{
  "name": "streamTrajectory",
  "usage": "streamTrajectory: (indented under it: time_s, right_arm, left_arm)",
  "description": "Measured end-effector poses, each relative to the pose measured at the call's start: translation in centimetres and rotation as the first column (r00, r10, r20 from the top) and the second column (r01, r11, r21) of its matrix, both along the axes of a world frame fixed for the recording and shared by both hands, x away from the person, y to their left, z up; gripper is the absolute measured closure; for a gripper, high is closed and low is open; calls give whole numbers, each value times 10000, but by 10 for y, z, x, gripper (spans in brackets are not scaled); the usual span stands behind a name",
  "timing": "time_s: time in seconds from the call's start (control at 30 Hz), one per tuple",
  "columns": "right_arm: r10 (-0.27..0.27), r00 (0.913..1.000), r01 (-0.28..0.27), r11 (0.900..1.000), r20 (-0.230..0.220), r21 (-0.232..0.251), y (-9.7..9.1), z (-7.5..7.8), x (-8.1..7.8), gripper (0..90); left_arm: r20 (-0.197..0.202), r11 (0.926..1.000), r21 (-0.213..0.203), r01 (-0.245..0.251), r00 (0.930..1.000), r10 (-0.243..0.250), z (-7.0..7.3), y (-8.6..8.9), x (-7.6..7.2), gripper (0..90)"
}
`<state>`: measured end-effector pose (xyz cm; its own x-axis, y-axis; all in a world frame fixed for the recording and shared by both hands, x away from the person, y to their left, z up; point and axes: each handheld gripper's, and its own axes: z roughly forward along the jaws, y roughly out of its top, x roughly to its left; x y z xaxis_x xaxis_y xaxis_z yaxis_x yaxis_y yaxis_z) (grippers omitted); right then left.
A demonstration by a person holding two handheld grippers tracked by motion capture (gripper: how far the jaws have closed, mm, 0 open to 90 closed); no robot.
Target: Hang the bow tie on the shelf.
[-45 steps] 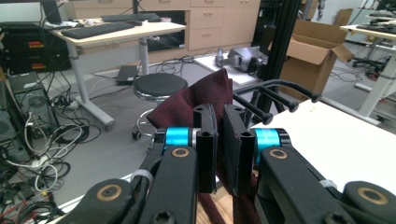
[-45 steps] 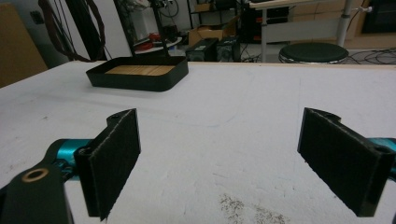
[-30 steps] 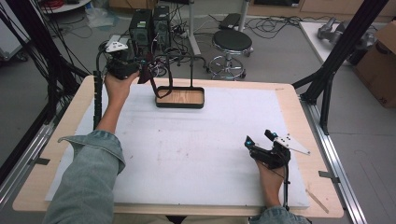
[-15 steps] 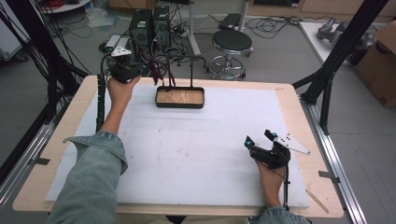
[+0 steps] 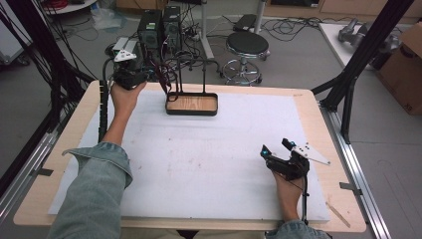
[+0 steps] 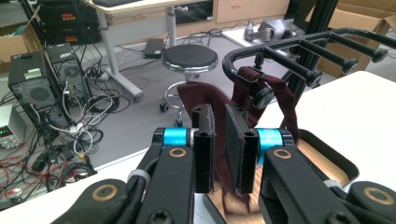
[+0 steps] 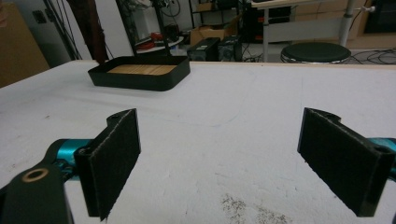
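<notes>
Left gripper (image 6: 218, 154) at the far left, jaws pinching a dark red cloth (image 6: 201, 95) draped over the black rack (image 6: 299, 46) above the wooden tray (image 5: 192, 104). Right gripper (image 7: 219, 163) near right, spread wide, holding nothing above the white mat (image 5: 209, 159).

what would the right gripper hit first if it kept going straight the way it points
Probably nothing close: the right gripper, jaws wide open, faces bare white table top. The black tray sits left of that line; depth is hard to judge.
</notes>
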<state>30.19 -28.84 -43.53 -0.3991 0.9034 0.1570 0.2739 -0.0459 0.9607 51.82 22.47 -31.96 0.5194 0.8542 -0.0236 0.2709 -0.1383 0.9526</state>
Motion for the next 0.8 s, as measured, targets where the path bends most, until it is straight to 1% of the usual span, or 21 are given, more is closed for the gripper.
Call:
streamTrajectory:
  time_s: [0.23, 0.4, 0.67, 0.8]
  right_arm:
    - [-10, 10000, 10, 10000, 0, -12, 0, 0, 0, 123]
    - [-26, 10000, 26, 10000, -7, 3, 0, 0, 0, 124]
    - [-14, 10000, 14, 10000, 0, -4, 0, 0, 0, 123]
    - [-16, 10000, 16, 10000, 28, -10, 0, 0, 0, 123]
  left_arm:
    - [251, 9997, -208, 111, 9996, -106, 5, 10, -6, 779]
    - [443, 9987, -454, 240, 9988, -219, 11, 14, -12, 748]
    - [627, 9974, -492, 520, 9968, -489, 18, 17, -21, 714]
    - [800, 9957, -665, 644, 9950, -590, 23, 18, -27, 673]
